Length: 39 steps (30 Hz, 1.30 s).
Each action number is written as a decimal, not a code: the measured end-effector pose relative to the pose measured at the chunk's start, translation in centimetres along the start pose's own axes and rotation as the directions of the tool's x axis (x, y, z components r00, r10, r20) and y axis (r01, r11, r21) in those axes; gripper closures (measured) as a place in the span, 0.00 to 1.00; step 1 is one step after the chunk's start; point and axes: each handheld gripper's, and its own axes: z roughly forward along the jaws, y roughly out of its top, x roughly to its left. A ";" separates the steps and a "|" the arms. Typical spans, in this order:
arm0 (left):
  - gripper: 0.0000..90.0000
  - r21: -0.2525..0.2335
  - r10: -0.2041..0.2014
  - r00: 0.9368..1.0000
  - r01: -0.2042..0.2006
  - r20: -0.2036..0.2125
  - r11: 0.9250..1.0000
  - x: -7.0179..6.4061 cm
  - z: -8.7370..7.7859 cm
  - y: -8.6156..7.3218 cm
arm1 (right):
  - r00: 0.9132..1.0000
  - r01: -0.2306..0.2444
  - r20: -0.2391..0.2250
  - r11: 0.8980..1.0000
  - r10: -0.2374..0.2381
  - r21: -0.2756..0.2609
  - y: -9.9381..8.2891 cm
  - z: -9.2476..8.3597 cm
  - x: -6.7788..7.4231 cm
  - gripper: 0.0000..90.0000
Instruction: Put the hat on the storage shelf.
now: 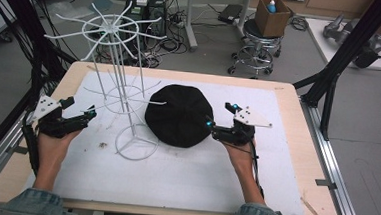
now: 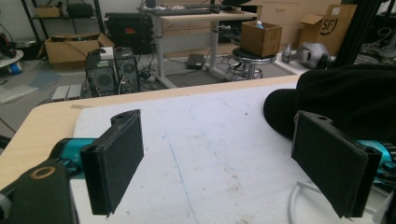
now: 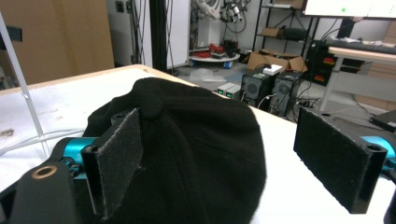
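A black cap [image 1: 179,115] lies flat in the middle of the white mat [image 1: 174,176], its button on top [image 3: 152,106]. A white wire rack [image 1: 117,33] stands just left of the cap, with its ring base [image 1: 137,144] on the mat. My right gripper [image 1: 222,114] sits at the cap's right edge, open, with the cap [image 3: 196,154] between and ahead of its jaws. My left gripper [image 1: 80,108] rests open near the mat's left edge, nothing between its jaws; the cap [image 2: 341,98] lies ahead to its right.
The mat covers a wooden table [image 1: 298,119]. Beyond the far edge stand a stool with a cardboard box [image 1: 271,16], computer towers [image 1: 152,7] and cables. Black frame posts [image 1: 347,52] rise at the right; a metal rail [image 1: 332,171] runs along the right side.
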 end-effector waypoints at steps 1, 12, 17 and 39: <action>0.19 -0.002 -0.001 1.000 0.001 -0.001 1.000 0.0 0.0 0.0 | 1.000 0.002 -0.005 1.000 -0.002 -0.002 0.0 0.4 0.1 0.17; 0.19 0.004 0.008 1.000 -0.008 0.002 1.000 -0.1 0.2 0.0 | 0.997 0.031 -0.071 0.999 -0.032 -0.017 1.1 4.0 1.6 0.17; 0.19 -0.002 -0.002 1.000 0.002 0.003 1.000 0.0 0.0 0.0 | 0.995 0.032 -0.091 0.999 -0.032 -0.001 0.8 5.8 2.3 0.17; 0.19 0.022 0.022 1.000 -0.023 0.005 1.000 -0.4 0.6 -0.2 | 0.996 0.030 -0.081 0.995 -0.023 0.095 -1.6 9.1 3.2 0.23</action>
